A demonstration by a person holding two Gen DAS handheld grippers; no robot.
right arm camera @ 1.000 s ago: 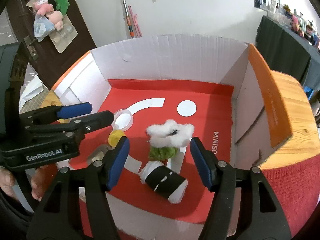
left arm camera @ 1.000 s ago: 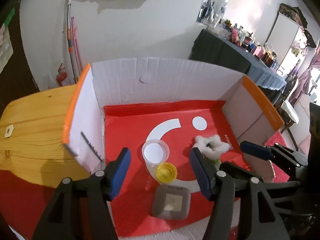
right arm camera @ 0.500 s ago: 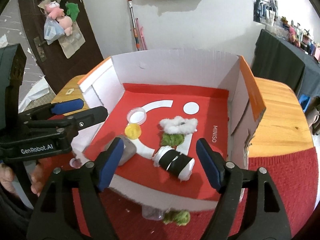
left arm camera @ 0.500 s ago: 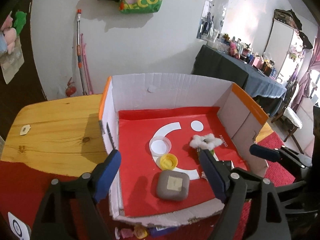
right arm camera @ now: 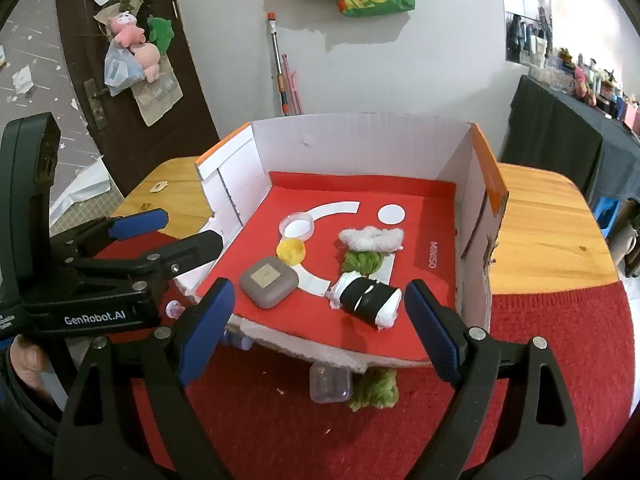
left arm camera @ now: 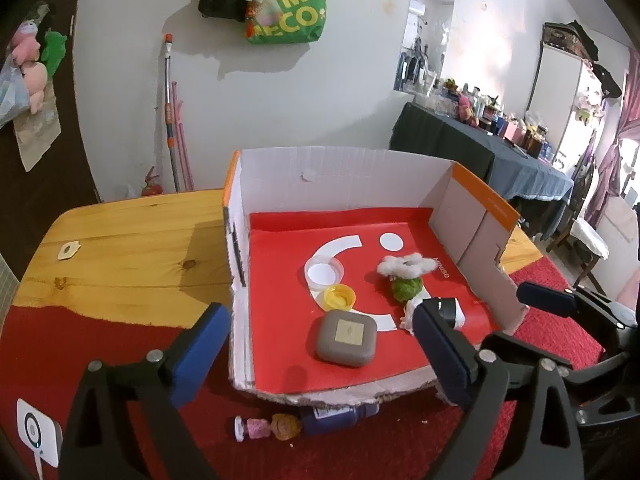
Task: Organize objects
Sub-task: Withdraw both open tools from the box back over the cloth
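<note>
Corrugated cardboard box (right arm camera: pixel 360 148), glossy red liner; varnished wood table (left arm camera: pixel 132 248); fluffy white cotton tuft (right arm camera: pixel 372 238)

A lived-in room of a home, cluttered and domestic. Shown by a wooden table (left arm camera: pixel 132 256) partly covered with a red knitted cloth (right arm camera: pixel 560 360), a white plastered wall hung with a green shopping bag (left arm camera: pixel 292 8), and a mop handle (left arm camera: pixel 170 108) leaning in the corner. Also by a dark brown door (right arm camera: pixel 132 92) with plush toys (right arm camera: pixel 138 46) dangling at its handle, and a long side table under a dark cloth (left arm camera: pixel 472 152) crowded with bottles and trinkets (left arm camera: pixel 488 110). Further right, a tall mirror (left arm camera: pixel 560 76) and purple curtains (left arm camera: pixel 612 152) beside a bright window.
</note>
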